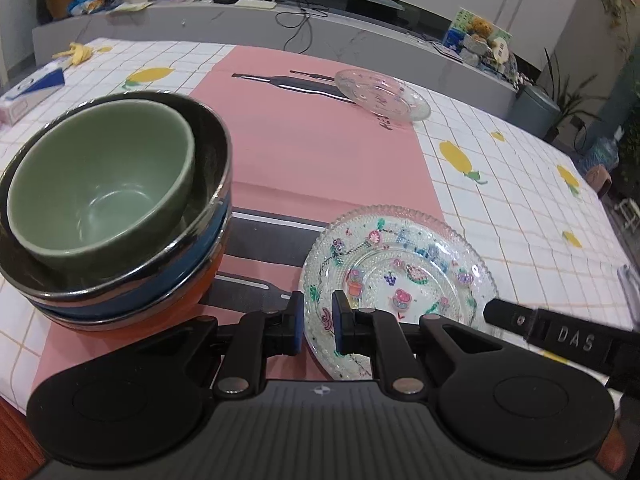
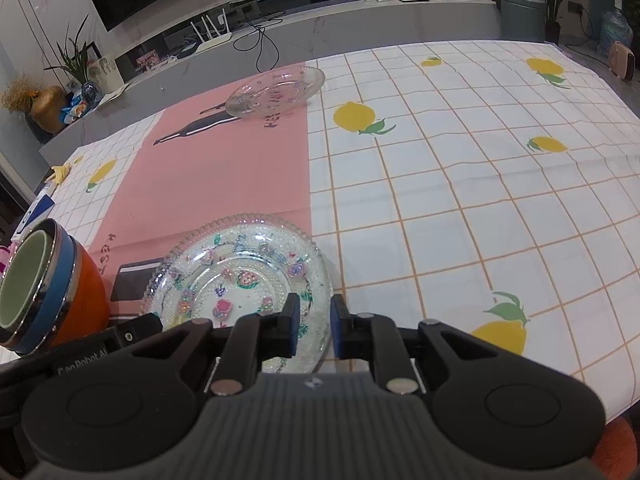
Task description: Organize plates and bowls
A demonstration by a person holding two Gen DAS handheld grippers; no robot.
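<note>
Straddling the near rim of the clear beaded glass plate with painted flowers point(image 2: 240, 276), right gripper point(image 2: 315, 322) parted, nothing grasped; left gripper point(image 1: 318, 318) likewise parted at that rim's left edge. Second clear glass plate point(image 2: 276, 91) far ahead, well apart.

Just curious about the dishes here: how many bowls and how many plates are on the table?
Bowls: 4, nested in one stack: green bowl, dark steel bowl, blue bowl, orange bowl.
Glass plates: 2: near plate, far plate.
Total: 6.
</note>
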